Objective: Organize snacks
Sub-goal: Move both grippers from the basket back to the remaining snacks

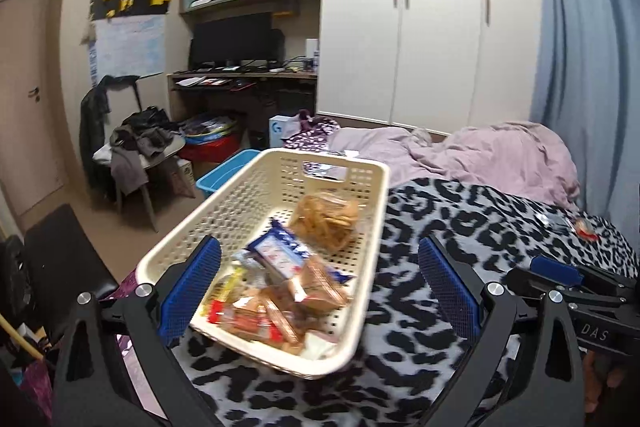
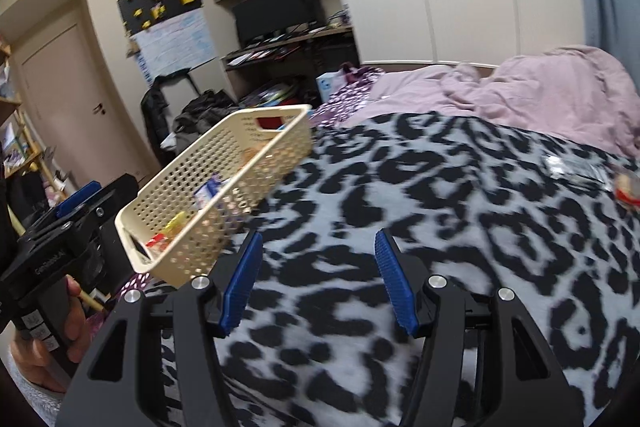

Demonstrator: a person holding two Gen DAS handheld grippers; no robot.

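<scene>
Left view: my left gripper gapes empty over one perforated cream plastic basket of crinkly snack packets on the leopard-print blanket; right view: my right gripper spread empty, one wrapped snack far right.

I see cream perforated basket on leopard-print blanket, holding wrapped snacks: clear bag of chips, blue-white packet, biscuit packs. Stray red-wrapped snack lies well apart on blanket.
</scene>
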